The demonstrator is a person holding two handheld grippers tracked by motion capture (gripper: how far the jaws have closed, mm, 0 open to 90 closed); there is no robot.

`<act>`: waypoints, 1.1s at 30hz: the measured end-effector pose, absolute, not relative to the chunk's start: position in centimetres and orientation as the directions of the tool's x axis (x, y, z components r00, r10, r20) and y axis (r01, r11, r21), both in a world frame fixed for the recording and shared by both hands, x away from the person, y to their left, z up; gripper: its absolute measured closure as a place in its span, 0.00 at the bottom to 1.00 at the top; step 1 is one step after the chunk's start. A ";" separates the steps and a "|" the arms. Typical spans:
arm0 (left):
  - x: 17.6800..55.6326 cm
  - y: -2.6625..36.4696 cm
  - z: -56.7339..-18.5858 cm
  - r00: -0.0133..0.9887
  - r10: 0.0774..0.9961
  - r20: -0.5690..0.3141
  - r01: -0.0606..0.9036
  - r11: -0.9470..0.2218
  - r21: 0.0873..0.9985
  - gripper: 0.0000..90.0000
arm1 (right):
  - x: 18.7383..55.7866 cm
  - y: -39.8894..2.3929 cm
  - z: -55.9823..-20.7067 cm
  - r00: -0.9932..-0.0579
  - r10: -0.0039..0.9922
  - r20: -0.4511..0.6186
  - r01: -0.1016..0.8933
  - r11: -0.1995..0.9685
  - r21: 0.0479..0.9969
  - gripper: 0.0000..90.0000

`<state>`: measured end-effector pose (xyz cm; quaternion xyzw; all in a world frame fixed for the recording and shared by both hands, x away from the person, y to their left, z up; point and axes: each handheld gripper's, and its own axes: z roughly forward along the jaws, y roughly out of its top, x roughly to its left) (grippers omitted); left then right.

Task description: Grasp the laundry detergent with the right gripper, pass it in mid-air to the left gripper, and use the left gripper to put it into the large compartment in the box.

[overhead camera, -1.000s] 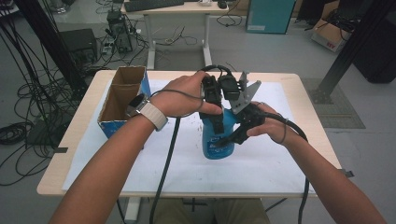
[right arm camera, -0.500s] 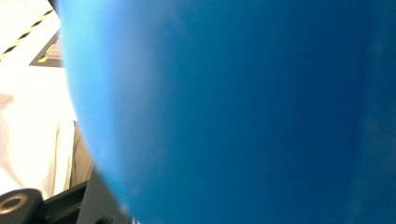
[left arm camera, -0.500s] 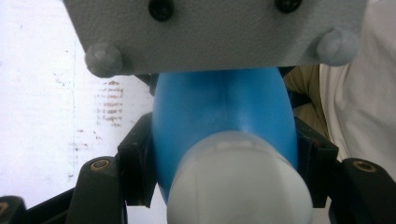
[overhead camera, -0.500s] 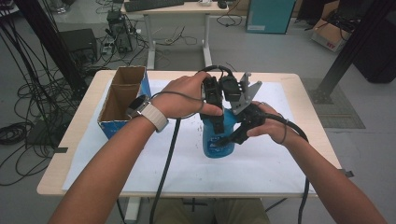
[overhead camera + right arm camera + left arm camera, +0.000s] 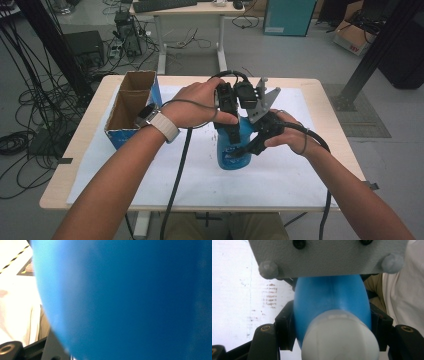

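A blue plastic bottle [image 5: 234, 150] stands upright on the white sheet in the middle of the table. My left gripper [image 5: 230, 117] comes down on its top from the left. In the left gripper view the bottle's white cap [image 5: 339, 337] and blue shoulder [image 5: 332, 297] sit between the black pads [image 5: 284, 326], which press on both sides. My right gripper [image 5: 248, 146] is shut on the bottle's body from the right, its grey plate [image 5: 262, 102] sticking up beside the left gripper. The blue wall [image 5: 130, 297] is right against the right gripper view's lens, with one black finger [image 5: 32, 348] at the bottom left.
An open cardboard box [image 5: 132, 105] with blue sides stands at the table's left end. The white sheet [image 5: 280, 175] covers most of the tabletop [image 5: 330, 125]. Both grippers' black cables [image 5: 175, 185] trail off the near edge. A desk and floor cables lie beyond the table.
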<state>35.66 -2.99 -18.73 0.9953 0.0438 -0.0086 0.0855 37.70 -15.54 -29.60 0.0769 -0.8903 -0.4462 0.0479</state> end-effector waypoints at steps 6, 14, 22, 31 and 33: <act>35.6 -2.9 -18.7 0.996 0.087 -0.024 0.089 -0.981 0.173 0.41 | 37.6 -15.6 -29.6 -0.983 -0.182 0.020 -0.093 0.590 0.802 0.48; 35.7 -2.9 -18.8 0.996 0.088 -0.025 0.091 -0.980 0.180 0.41 | 37.7 -15.6 -29.7 -0.983 -0.181 0.022 -0.090 0.588 0.804 0.48; 35.8 -2.9 -18.8 0.996 0.088 -0.021 0.090 -0.979 0.180 0.41 | 37.8 -15.6 -29.7 -0.983 -0.183 0.021 -0.093 0.589 0.803 0.48; 35.7 -2.9 -18.8 0.996 0.091 -0.023 0.094 -0.979 0.179 0.41 | 37.8 -15.5 -29.6 -0.983 -0.180 0.024 -0.089 0.593 0.800 0.48; 35.7 -2.9 -18.8 0.996 0.091 -0.023 0.094 -0.979 0.180 0.41 | 37.8 -15.5 -29.6 -0.984 -0.178 0.023 -0.088 0.592 0.801 0.48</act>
